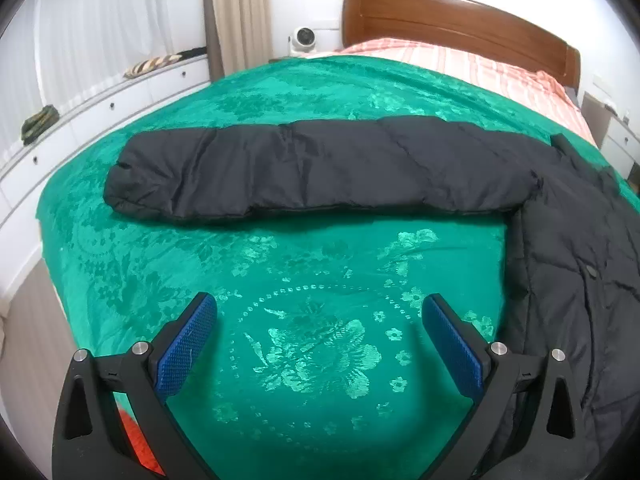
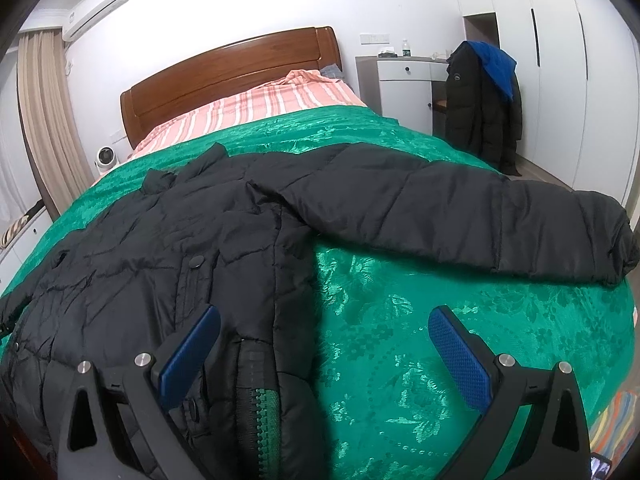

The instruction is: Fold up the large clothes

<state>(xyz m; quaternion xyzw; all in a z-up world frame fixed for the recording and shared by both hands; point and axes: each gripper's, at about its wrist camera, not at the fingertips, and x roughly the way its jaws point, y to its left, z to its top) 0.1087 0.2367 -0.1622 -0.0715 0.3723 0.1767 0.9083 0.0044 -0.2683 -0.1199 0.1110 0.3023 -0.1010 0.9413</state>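
A black puffer jacket (image 2: 192,248) lies spread flat on the green bedspread (image 2: 400,340), both sleeves stretched out sideways. In the left wrist view one sleeve (image 1: 312,168) runs across the bed and the jacket body (image 1: 580,280) lies at the right. My left gripper (image 1: 320,312) is open and empty above bare bedspread (image 1: 312,360), short of the sleeve. In the right wrist view the other sleeve (image 2: 480,220) reaches to the right. My right gripper (image 2: 324,324) is open and empty, hovering over the jacket's lower right edge, its left finger over the fabric.
A wooden headboard (image 2: 232,68) and striped pink bedding (image 2: 256,108) are at the far end. A white dresser (image 1: 100,108) runs along the left. Another dark coat with a blue garment (image 2: 484,100) hangs beside a white cabinet (image 2: 404,84). A small white fan (image 1: 304,40) stands beside the bed.
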